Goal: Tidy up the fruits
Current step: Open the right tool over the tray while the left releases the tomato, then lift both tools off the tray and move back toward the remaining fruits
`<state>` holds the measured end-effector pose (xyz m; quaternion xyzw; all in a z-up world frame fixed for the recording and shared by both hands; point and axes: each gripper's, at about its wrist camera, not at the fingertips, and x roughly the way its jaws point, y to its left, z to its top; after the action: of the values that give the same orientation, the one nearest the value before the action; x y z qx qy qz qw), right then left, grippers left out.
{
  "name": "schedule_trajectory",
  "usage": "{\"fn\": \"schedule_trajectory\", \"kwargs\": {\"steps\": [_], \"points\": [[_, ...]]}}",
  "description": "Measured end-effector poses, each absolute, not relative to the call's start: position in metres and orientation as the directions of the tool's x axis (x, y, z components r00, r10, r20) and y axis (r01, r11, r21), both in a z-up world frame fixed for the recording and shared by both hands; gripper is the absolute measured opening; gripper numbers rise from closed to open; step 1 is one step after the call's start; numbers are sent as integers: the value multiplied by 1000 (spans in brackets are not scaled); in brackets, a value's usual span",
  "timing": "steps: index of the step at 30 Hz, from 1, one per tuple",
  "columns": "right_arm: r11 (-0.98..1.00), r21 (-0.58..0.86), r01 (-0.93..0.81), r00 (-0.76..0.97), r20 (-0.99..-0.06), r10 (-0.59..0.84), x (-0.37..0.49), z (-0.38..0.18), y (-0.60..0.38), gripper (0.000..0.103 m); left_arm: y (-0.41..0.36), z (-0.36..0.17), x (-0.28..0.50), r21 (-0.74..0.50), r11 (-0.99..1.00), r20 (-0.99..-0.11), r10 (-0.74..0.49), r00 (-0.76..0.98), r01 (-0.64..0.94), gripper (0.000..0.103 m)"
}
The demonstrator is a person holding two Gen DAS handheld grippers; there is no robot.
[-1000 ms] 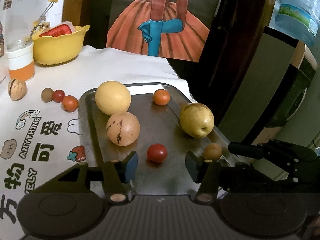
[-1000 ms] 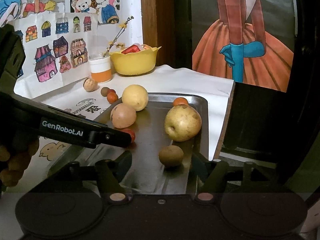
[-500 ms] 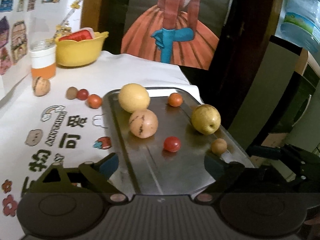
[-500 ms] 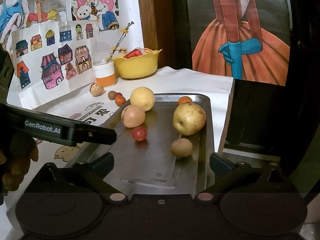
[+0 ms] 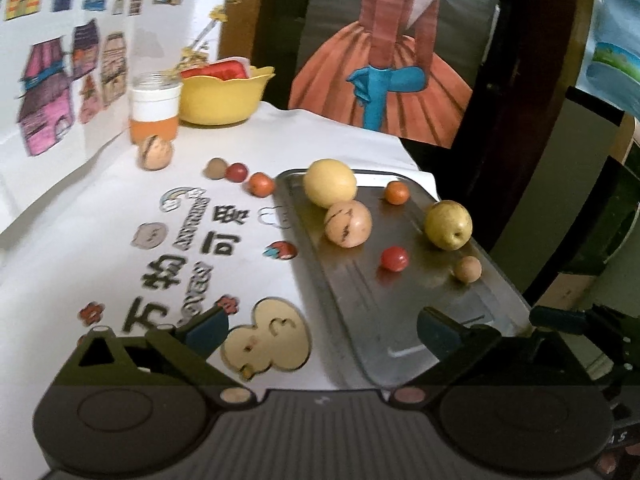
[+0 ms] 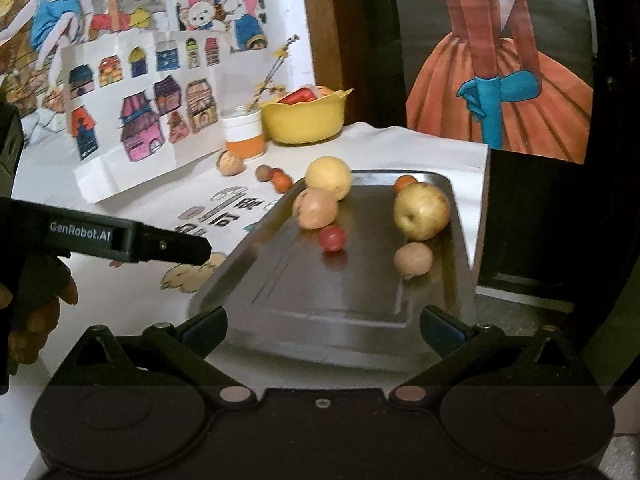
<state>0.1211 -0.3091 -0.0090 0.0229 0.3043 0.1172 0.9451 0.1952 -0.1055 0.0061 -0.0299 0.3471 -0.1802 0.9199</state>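
Note:
A metal tray lies at the table's right edge. On it sit a yellow round fruit, a peach-coloured fruit, a yellow-green apple, a cherry tomato, a small brown fruit and a small orange fruit. Loose on the cloth lie a walnut, a brown ball, a red tomato and an orange fruit. My left gripper and right gripper are open and empty, near the tray's front end.
A yellow bowl with red contents and a white-and-orange jar stand at the back. Drawings lean against the left wall. The left gripper's body and a gloved hand show at the left of the right wrist view. The table drops off right of the tray.
Both grippers have opened wide and pulled back from the tray. The cherry tomato and the small brown fruit, once between the fingers, now lie farther ahead on the tray. The left view swung leftward.

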Motion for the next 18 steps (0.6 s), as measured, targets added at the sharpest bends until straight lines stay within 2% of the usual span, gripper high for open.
{"fn": "schedule_trajectory", "kwargs": {"steps": [18], "points": [[923,123,-364,710,-604,361,79,-2,-225,102,-29,13,139,-149,974,-644,-228,730,173,102]]}}
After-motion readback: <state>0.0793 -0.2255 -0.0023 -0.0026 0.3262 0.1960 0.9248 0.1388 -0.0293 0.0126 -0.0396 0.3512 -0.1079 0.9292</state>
